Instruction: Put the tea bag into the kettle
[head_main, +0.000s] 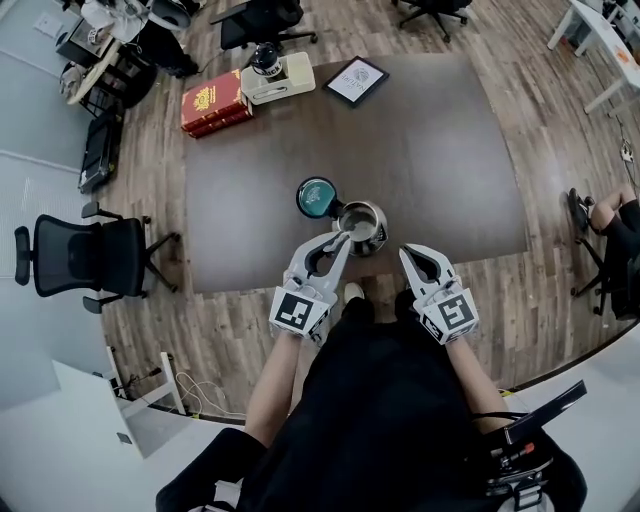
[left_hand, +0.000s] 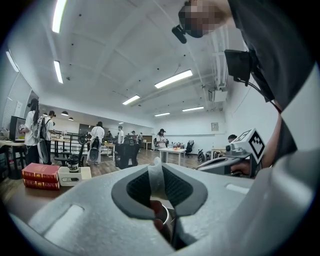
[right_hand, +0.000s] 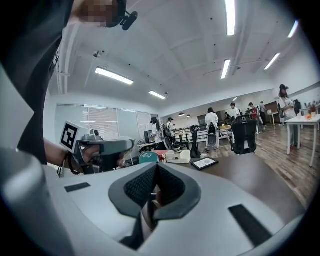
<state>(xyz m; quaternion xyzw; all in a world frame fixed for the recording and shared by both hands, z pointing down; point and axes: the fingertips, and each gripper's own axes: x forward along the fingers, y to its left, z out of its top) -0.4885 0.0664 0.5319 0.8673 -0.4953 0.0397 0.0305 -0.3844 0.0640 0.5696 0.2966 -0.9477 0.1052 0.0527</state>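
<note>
The steel kettle (head_main: 366, 226) stands open near the front edge of the dark table (head_main: 440, 150), with its teal lid (head_main: 318, 197) lying just behind it to the left. My left gripper (head_main: 346, 239) hovers at the kettle's near left rim, shut on a pale tea bag (left_hand: 155, 178) that sticks up between its pads. Part of the kettle's rim (left_hand: 169, 218) shows low in the gap behind the jaws in the left gripper view. To the kettle's right, my right gripper (head_main: 406, 254) hangs over the table edge with its jaws shut and nothing clearly in them.
At the table's far left lie red books (head_main: 214, 103), a white box with a black jar (head_main: 276, 74) and a framed card (head_main: 355, 80). A black office chair (head_main: 80, 255) stands left of the table. A seated person's leg (head_main: 605, 215) shows at the right.
</note>
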